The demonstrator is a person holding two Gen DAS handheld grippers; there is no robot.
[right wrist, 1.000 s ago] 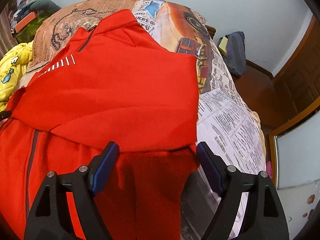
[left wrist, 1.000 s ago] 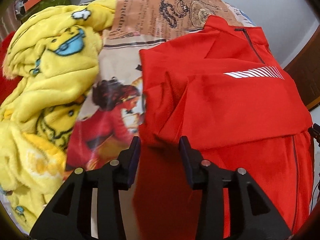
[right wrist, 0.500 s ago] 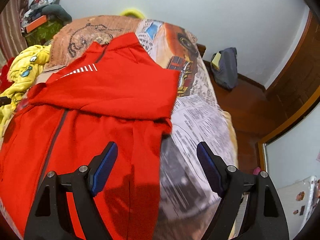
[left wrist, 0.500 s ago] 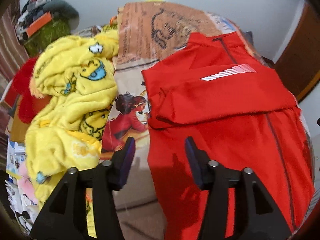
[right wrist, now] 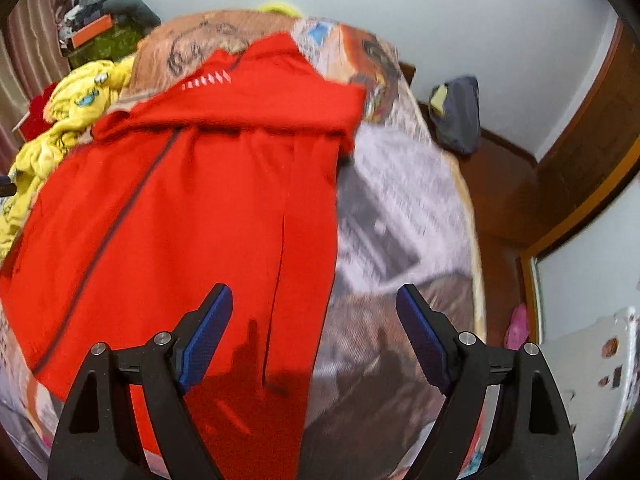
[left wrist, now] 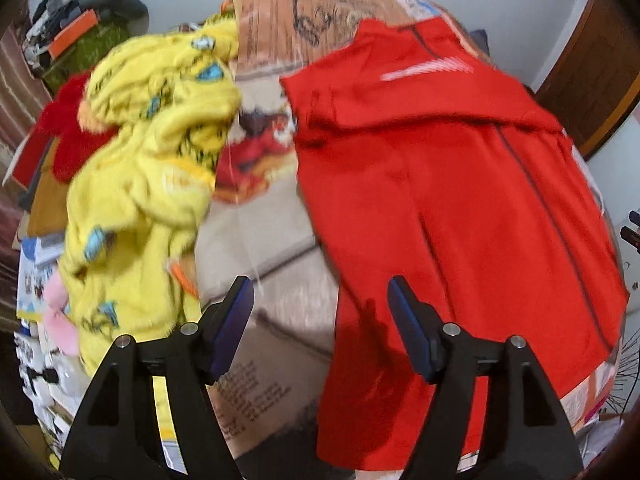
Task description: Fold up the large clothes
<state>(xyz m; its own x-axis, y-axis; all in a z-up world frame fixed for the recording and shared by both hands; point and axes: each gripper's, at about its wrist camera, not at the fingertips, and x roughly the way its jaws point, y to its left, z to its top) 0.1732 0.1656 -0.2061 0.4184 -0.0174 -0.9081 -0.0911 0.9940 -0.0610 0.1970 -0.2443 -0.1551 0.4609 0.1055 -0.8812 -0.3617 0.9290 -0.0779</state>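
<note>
A red jacket (left wrist: 452, 184) with a dark zip line and a white striped mark lies flat on the printed bed cover (left wrist: 280, 264), its sleeves folded across the chest. It also shows in the right wrist view (right wrist: 192, 208). My left gripper (left wrist: 320, 296) is open and empty, held above the jacket's lower left edge. My right gripper (right wrist: 314, 300) is open and empty, held above the jacket's lower right edge. Neither touches the cloth.
A crumpled yellow fleece garment (left wrist: 148, 168) lies left of the jacket, with a red plush item (left wrist: 64, 132) behind it. Clutter (right wrist: 104, 28) is stacked at the far left. A dark bag (right wrist: 456, 112) sits on the wooden floor right of the bed.
Both grippers have pulled back and up from the folded sleeves toward the jacket's hem. The left jaws have opened wider. The jacket stays as laid.
</note>
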